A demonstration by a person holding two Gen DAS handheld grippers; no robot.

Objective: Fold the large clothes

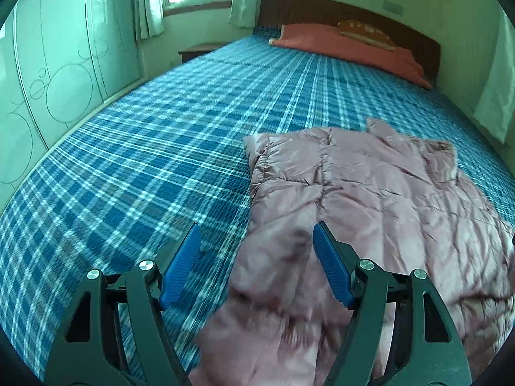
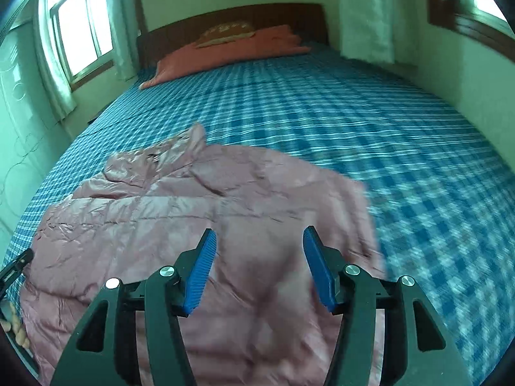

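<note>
A shiny pink quilted puffer jacket [image 1: 370, 193] lies spread on the blue plaid bed sheet [image 1: 145, 160]; it also shows in the right wrist view [image 2: 180, 212]. My left gripper [image 1: 256, 234] is open and empty, hovering over the jacket's near left edge, where a sleeve-like part [image 1: 273, 289] runs toward me. My right gripper [image 2: 259, 241] is open and empty above the jacket's near right part. The jacket's collar end [image 2: 193, 135] points toward the headboard. The left gripper's tip [image 2: 19, 263] shows at the left edge of the right wrist view.
A red blanket [image 1: 347, 45] and an orange patterned pillow [image 1: 367, 30] lie at the wooden headboard [image 2: 231, 16]. A pale wardrobe [image 1: 58, 64] stands along the bed's left side. Windows with curtains [image 2: 80, 32] are behind. The plaid sheet [image 2: 402, 160] stretches to the right wall.
</note>
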